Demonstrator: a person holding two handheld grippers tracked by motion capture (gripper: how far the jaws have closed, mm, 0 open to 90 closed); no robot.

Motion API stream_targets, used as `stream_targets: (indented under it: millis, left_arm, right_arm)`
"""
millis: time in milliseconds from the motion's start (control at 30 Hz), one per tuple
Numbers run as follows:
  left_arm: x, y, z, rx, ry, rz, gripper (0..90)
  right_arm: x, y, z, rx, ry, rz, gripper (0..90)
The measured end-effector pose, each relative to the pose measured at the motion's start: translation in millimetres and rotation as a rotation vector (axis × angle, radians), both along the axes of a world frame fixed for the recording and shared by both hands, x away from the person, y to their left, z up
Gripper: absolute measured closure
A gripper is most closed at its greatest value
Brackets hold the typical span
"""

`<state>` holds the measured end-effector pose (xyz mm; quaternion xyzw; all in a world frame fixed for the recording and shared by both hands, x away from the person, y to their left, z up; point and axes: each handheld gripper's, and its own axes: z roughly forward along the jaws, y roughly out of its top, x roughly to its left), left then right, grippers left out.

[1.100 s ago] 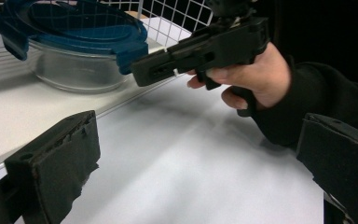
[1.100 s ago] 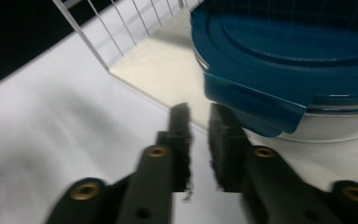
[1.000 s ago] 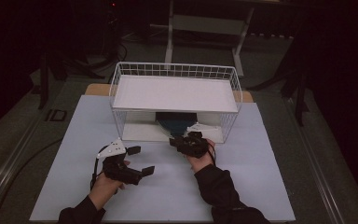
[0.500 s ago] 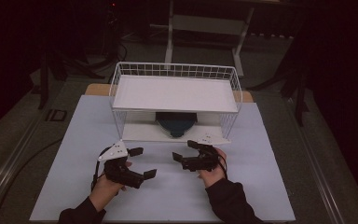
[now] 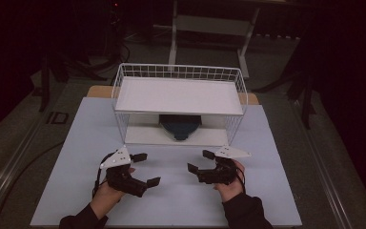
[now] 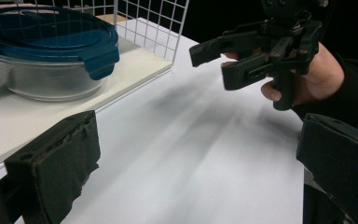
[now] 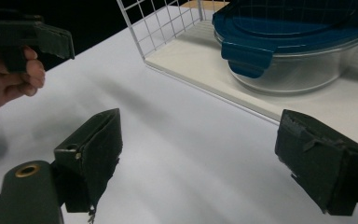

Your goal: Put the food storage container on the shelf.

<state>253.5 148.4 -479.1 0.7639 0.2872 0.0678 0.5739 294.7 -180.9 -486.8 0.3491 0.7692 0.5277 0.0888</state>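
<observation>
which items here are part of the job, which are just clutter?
In the job:
glass container with blue lid
wire rack
left gripper, open
right gripper, open, empty

Lying about:
metal stand behind table
floor cable

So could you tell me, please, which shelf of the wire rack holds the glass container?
The lower shelf: the container with its blue lid sits there, under the bare upper shelf.

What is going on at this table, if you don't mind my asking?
A person holds a gripper in each hand over the white table, in front of a wire rack. A glass container with a blue lid sits on the rack's lower shelf. The left gripper and right gripper are both open and empty, facing each other. The right one's jaws have just been opening, with nothing between them.
</observation>
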Motion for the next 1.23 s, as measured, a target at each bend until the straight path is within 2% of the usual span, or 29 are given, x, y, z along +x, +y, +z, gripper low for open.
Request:
stream_targets:
  millis: [267, 500, 700, 967, 1233]
  left_arm:
    - [-9.2, 5.7, 2.6, -0.013, -0.005, -0.002, 0.0]
    - [-16.0, 8.2, 1.2, 0.003, -0.001, -0.005, 0.0]
    - [-19.9, 9.7, -4.7, 0.015, 0.009, -0.008, 0.0]
    - [-18.8, 5.7, -13.3, 0.041, 0.009, -0.015, 0.0]
    - [-18.8, 0.0, -16.2, 0.052, 0.003, -0.03, 0.0]
  right_arm:
    - [-19.1, -14.2, -2.9, -0.021, 0.005, -0.001, 14.7]
    - [-31.1, -26.0, -2.5, -0.015, -0.003, -0.006, 15.1]
    - [-40.2, -38.3, -10.2, -0.048, 0.006, -0.011, 15.5]
    - [-44.3, -46.7, -17.6, -0.082, 0.007, 0.005, 15.6]
    - [-45.1, -45.1, -20.2, -0.099, 0.001, 0.018, 15.6]
